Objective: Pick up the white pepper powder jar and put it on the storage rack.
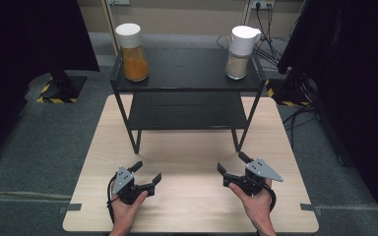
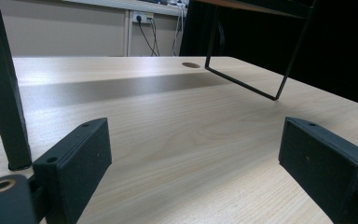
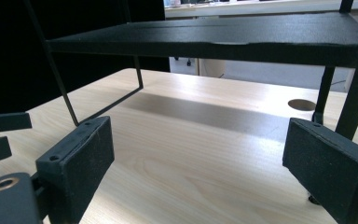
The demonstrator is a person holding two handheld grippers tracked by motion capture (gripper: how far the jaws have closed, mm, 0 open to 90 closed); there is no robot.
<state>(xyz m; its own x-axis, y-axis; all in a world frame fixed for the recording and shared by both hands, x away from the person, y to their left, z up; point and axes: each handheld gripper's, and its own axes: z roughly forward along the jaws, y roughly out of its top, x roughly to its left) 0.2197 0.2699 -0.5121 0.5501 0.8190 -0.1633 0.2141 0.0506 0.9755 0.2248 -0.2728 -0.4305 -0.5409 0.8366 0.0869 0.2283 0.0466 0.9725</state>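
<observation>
left tool [image 1: 148,174]: held low over the near part of the surface, jaws spread wide with nothing between them. In the left gripper view it's just bare wood grain between the two black pads [image 2: 81,161].
right tool [image 1: 231,164]: same deal on the other side, jaws wide apart and holding nothing. Its grey three-cornered plate sits on top, and the jaws point in toward the rack.
hands: left hand [image 1: 126,206] and right hand [image 1: 257,201] come in from the bottom edge, each wrapped around its tool's grip.
gap between tools: well apart, with open light wood in the middle.
surface [image 1: 192,206]: pale wood top, with a round cable hole [image 3: 302,104] visible in the right gripper view past the rack's leg.
rack [image 1: 187,98]: black two-tier metal shelf standing on the far half of the surface, thin wire legs at the front. Both tools sit near its front legs but aren't touching it.
orange jar [image 1: 133,53]: upright on the rack's top shelf, left corner, white lid, filled partway with orange stuff.
white jar [image 1: 240,53]: upright on the top shelf's right corner, white pour-spout lid, pale powdery contents in the lower part.
jars vs tools: both are well away from the tools, up on the top shelf at the far side.
</observation>
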